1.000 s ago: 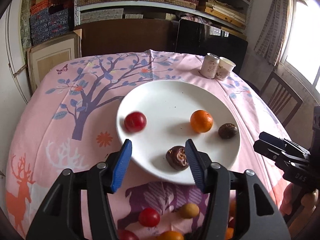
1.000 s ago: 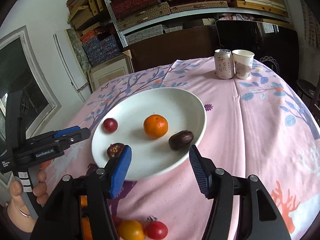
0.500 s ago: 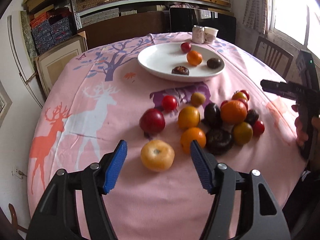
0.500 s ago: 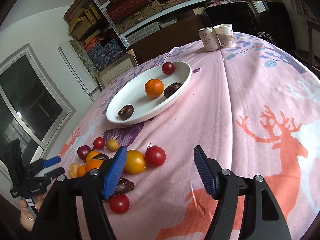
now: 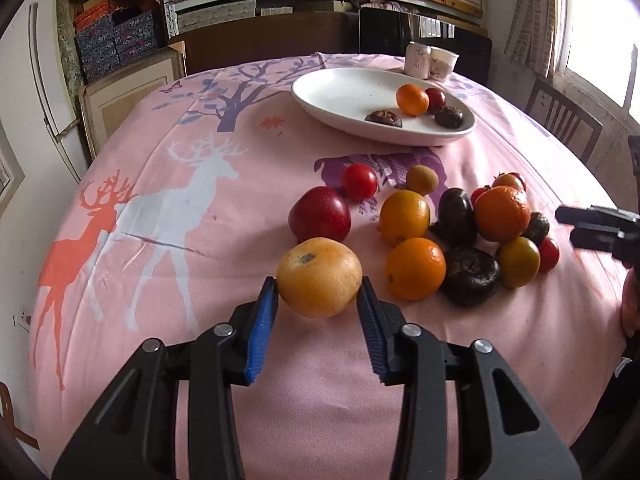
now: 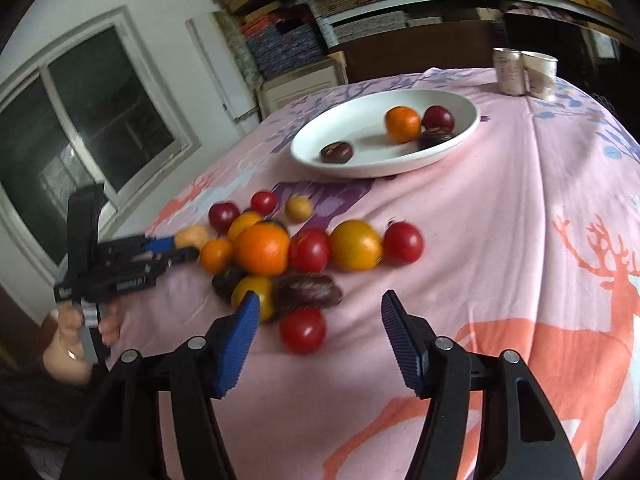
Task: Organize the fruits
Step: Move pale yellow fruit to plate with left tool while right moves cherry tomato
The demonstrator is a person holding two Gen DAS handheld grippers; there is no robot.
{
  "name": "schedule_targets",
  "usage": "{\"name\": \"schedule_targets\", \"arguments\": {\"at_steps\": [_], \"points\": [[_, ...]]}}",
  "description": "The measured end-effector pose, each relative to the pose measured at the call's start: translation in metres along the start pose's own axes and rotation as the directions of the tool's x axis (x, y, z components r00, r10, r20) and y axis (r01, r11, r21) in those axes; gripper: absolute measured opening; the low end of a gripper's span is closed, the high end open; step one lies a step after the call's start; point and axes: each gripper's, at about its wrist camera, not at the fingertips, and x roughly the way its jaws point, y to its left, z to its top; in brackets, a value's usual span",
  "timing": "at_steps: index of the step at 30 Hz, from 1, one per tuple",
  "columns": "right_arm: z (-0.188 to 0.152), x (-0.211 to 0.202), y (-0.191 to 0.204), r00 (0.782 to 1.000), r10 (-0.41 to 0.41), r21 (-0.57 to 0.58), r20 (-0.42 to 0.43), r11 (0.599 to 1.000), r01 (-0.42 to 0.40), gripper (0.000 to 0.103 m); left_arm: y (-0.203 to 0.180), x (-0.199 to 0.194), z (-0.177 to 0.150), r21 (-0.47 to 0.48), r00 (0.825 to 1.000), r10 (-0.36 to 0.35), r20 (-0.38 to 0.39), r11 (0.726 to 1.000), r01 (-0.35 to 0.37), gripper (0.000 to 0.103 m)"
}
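Closing on a yellow-orange fruit (image 5: 319, 277), the left hand-held gripper (image 5: 317, 312) has its blue pads against both sides of it; its jaws have just been narrowing, and the fruit sits between them at the near end of the fruit pile, toward the near edge of the surface (image 5: 160, 208). Just behind it lies a red apple (image 5: 320, 214), and to the right two oranges (image 5: 415, 274), dark fruits (image 5: 471, 275) and small tomatoes (image 5: 359, 181) crowd together, touching one another.

The right hand-held gripper (image 6: 318, 328) hangs over the same pile from the other side with its jaws apart and nothing gripped; they have just been narrowing too. A red tomato (image 6: 302, 331) lies on the cloth between its pads, nearer the left one and clear of both. A dark oblong fruit (image 6: 308, 290) and a yellow fruit (image 6: 256, 294) lie just behind.

Toward the far edge stands a white plate (image 5: 340, 92) holding an orange (image 5: 412, 99), a red fruit (image 5: 436, 98) and two dark fruits (image 5: 384, 117). Beyond it, a can (image 6: 508, 70) and a paper cup (image 6: 542, 74) stand side by side, touching.
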Motion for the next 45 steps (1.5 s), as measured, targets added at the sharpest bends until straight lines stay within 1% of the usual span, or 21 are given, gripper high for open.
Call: {"name": "schedule_targets", "arguments": {"at_steps": [1,2,3,5,8,10,11,14,17,20,21,23,26,29,32,33,36,39,41,43,45], "points": [[-0.004,0.001,0.008,1.000,-0.009,-0.033,-0.016,0.999,0.008,0.056,0.000,-0.001,0.000,-0.004,1.000,0.001,0.007,1.000,-0.001,0.039],[-0.006,0.003,0.014,0.999,-0.021,-0.059,-0.026,0.998,0.019,0.049,0.000,-0.002,0.000,-0.004,1.000,-0.003,0.012,1.000,0.004,0.039],[-0.008,0.005,0.019,0.999,-0.041,-0.076,-0.033,0.996,0.039,0.046,0.000,-0.003,0.001,-0.002,1.000,-0.005,0.017,1.000,0.005,0.039],[-0.006,0.010,0.021,0.996,-0.072,-0.083,-0.055,0.994,0.068,0.045,-0.001,-0.004,0.001,0.004,1.000,-0.007,0.025,1.000,0.007,0.039],[-0.001,0.021,0.022,0.992,-0.082,-0.068,-0.099,0.995,0.076,0.045,-0.001,-0.006,0.001,0.002,0.999,-0.011,0.037,1.000,0.011,0.039],[0.000,0.031,0.023,0.984,-0.125,-0.074,-0.128,0.991,0.116,0.037,0.001,-0.008,0.000,-0.009,0.999,-0.015,0.044,1.000,0.015,0.040],[-0.001,0.031,0.025,0.983,-0.133,-0.079,-0.126,0.989,0.124,0.029,0.002,-0.008,-0.001,-0.015,0.999,-0.015,0.046,1.000,0.016,0.040],[-0.001,0.029,0.026,0.984,-0.116,-0.063,-0.134,0.992,0.109,0.028,0.004,-0.011,-0.002,-0.029,0.998,-0.023,0.051,0.999,0.024,0.040],[-0.004,0.021,0.025,0.988,-0.075,-0.028,-0.136,0.997,0.072,0.028,0.000,-0.014,-0.003,-0.020,0.998,-0.005,0.056,1.000,0.006,0.040],[-0.003,0.005,0.022,0.994,-0.022,-0.003,-0.112,1.000,0.021,0.028,-0.008,-0.020,-0.002,-0.008,0.997,-0.019,0.070,1.000,0.019,0.040],[-0.001,-0.002,0.021,0.995,-0.008,0.004,-0.095,1.000,0.008,0.028,-0.011,-0.024,0.001,-0.008,0.996,-0.027,0.088,1.000,0.028,0.040],[0.006,-0.015,0.018,0.998,0.007,0.011,-0.056,1.000,-0.007,0.028,-0.017,-0.032,0.010,-0.002,0.992,-0.043,0.115,0.999,0.043,0.040],[0.024,-0.029,0.009,1.000,-0.018,0.021,0.005,1.000,0.018,0.028,-0.025,-0.040,0.032,0.001,0.985,-0.072,0.158,0.997,0.073,0.040],[0.049,-0.034,-0.001,0.998,-0.041,0.037,0.052,0.999,0.039,0.028,-0.033,-0.034,0.061,0.000,0.982,-0.086,0.169,0.996,0.087,0.040],[0.080,-0.027,-0.015,0.993,-0.061,0.088,0.096,0.995,0.053,0.029,-0.040,-0.017,0.093,0.009,0.982,-0.082,0.169,0.997,0.081,0.040],[0.090,-0.023,-0.020,0.992,-0.069,0.104,0.104,0.993,0.058,0.029,-0.044,-0.011,0.103,0.022,0.983,-0.068,0.169,0.998,0.065,0.040],[0.114,0.001,-0.035,0.989,-0.102,0.142,0.103,0.986,0.087,0.029,-0.055,0.013,0.132,0.060,0.985,-0.048,0.168,0.997,0.039,0.040],[0.130,0.029,-0.047,0.989,-0.124,0.169,0.084,0.980,0.109,0.029,-0.060,0.043,0.159,0.062,0.988,-0.059,0.140,0.997,0.051,0.040],[0.137,0.047,-0.053,0.988,-0.137,0.187,0.070,0.975,0.121,0.030,-0.061,0.066,0.172,0.057,0.993,-0.061,0.101,0.997,0.056,0.040],[0.141,0.055,-0.057,0.988,-0.141,0.205,0.067,0.971,0.124,0.032,-0.059,0.084,0.178,0.042,0.996,-0.061,0.059,0.997,0.059,0.041],[0.141,0.055,-0.057,0.985,-0.151,0.209,0.083,0.969,0.131,0.036,-0.055,0.091,0.178,0.021,0.997,-0.056,0.044,0.998,0.055,0.041]]}}
